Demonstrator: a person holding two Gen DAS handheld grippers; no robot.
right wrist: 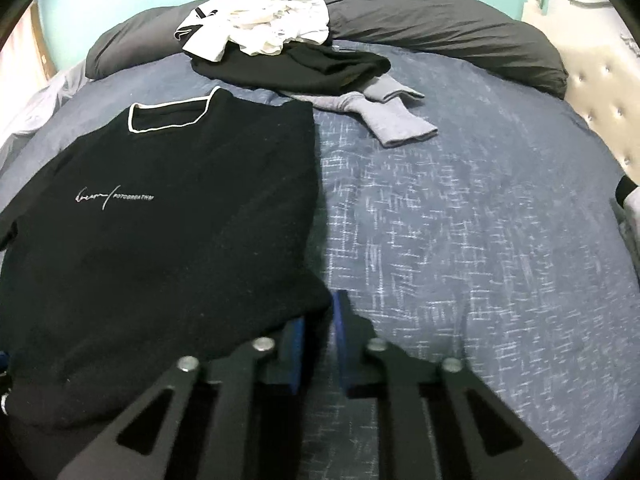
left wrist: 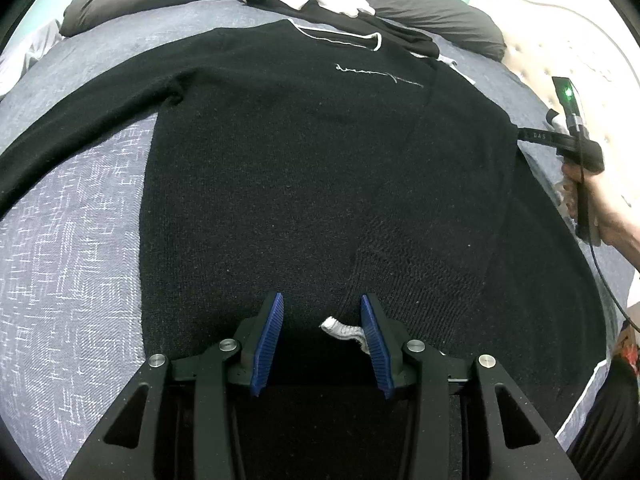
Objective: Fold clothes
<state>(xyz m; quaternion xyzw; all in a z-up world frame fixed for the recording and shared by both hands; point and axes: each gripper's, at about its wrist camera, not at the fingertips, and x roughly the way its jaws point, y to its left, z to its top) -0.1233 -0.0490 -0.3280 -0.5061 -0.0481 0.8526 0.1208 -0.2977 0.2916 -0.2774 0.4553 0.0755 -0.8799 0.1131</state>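
A black sweater (left wrist: pixel 300 160) (right wrist: pixel 160 240) with white neck trim and a small white chest logo lies flat on the blue bedspread (right wrist: pixel 460 240). One sleeve is folded across the body, and its white cuff (left wrist: pixel 344 330) rests near the hem. My left gripper (left wrist: pixel 322 320) hovers open over that hem, the cuff lying between its blue pads beside the right one. My right gripper (right wrist: pixel 322 308) sits at the sweater's folded side edge with its jaws narrow. Black fabric drapes over the left pad and fills the gap at the tips. The other sleeve stretches out to the left.
At the back of the bed lies a pile of white and black clothes (right wrist: pixel 260 28) with a grey garment (right wrist: pixel 392 120) beside it. Dark grey pillows (right wrist: pixel 440 36) line the head end, with a tufted headboard (right wrist: pixel 600 100) on the right. A hand (left wrist: pixel 608 216) holds the right gripper.
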